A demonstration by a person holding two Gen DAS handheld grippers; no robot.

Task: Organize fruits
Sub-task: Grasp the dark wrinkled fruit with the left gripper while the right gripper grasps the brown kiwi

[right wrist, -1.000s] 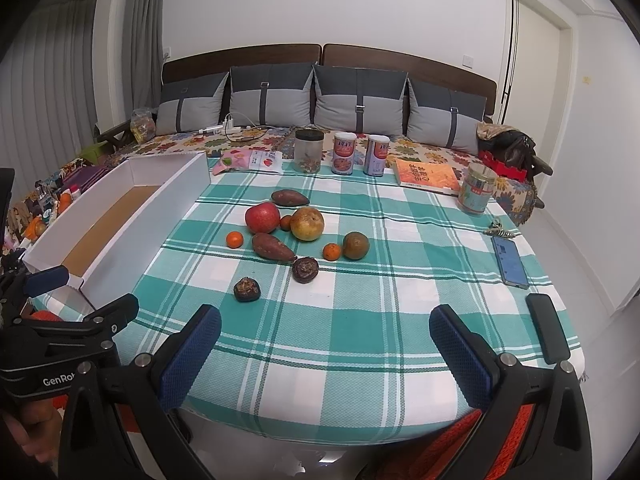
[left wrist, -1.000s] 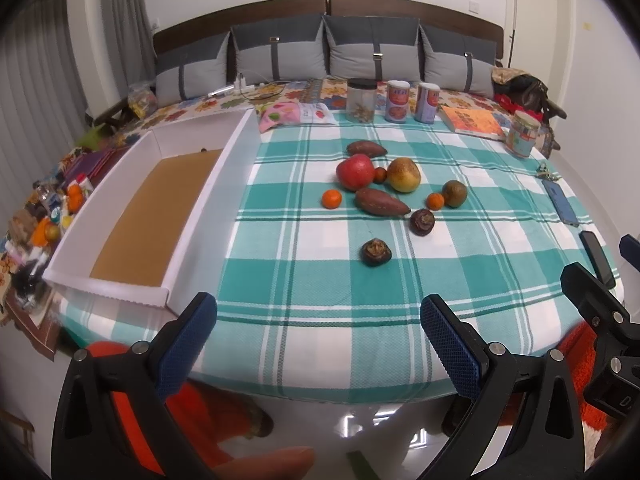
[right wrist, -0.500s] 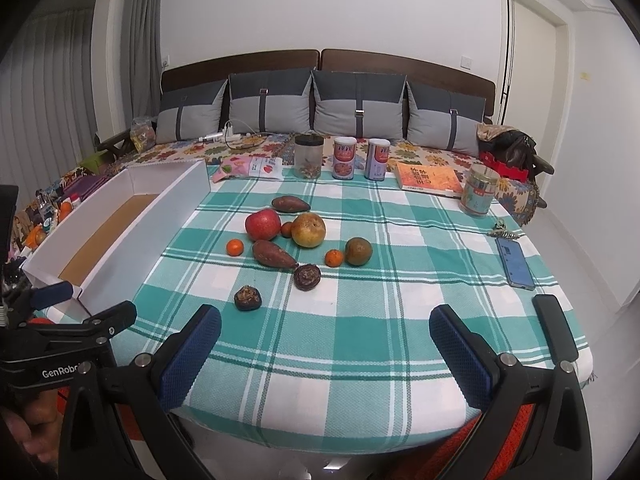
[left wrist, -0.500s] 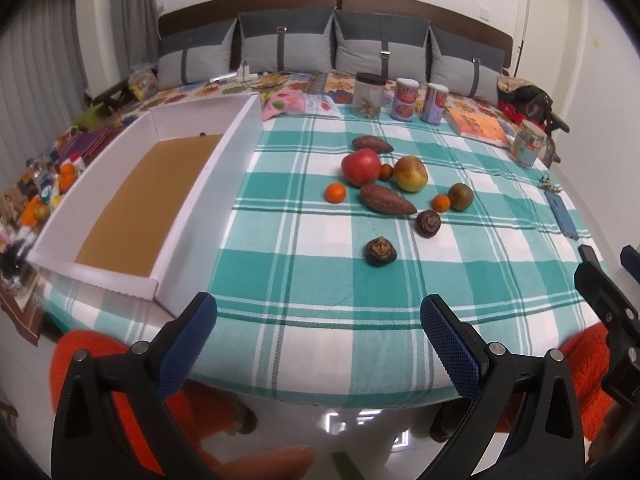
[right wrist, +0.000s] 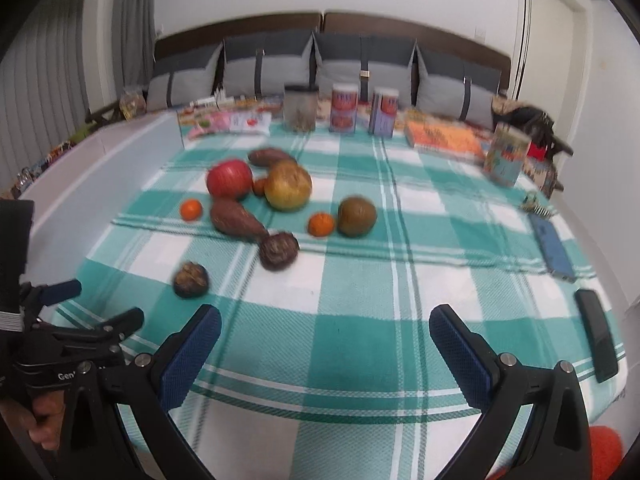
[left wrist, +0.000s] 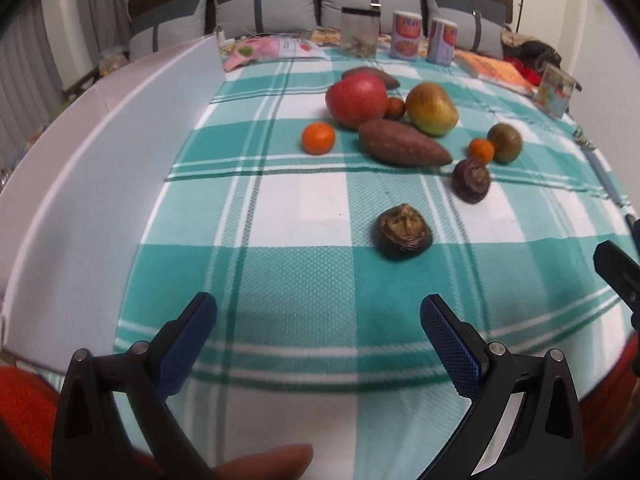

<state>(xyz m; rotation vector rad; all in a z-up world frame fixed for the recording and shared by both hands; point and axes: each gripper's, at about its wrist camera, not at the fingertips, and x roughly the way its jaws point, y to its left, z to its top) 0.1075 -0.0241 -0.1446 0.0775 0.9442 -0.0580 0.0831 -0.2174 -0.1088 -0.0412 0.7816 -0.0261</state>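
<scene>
Nearest to you, over the front edge of the checked cloth (left wrist: 304,280), your left gripper (left wrist: 318,320) hangs with its blue pads spread wide and nothing between them. Your right gripper (right wrist: 325,328) is the same: fingers apart, empty, above the cloth and not touching it. Both look set for a reach, not a hold.

Just beyond the left gripper lies the wrinkled dark fruit (left wrist: 403,233), alone on a white square and clear of the rest. It looks like the easiest first pick, since nothing crowds the fingers around it. A second wrinkled dark fruit (left wrist: 471,181) sits a little farther back and to the right, close to the tip of the sweet potato (left wrist: 402,143).

Behind the sweet potato the pile tightens. The red apple (left wrist: 357,99) and the yellow pear (left wrist: 432,109) flank a tiny red fruit (left wrist: 395,107), so I judge those need care not to roll a neighbour. One small orange (left wrist: 318,138) lies loose to the apple's left; another small orange (left wrist: 481,149) rests against the green fruit (left wrist: 505,143), right of the sweet potato. A second sweet potato (left wrist: 376,76) lies behind the apple.

Left of the whole cluster runs the white box (left wrist: 92,152), its long wall beside the cloth; likely that is where the fruit belongs. Farthest back, past the apple, stand a jar (left wrist: 359,32) and two cans (left wrist: 407,35).
</scene>
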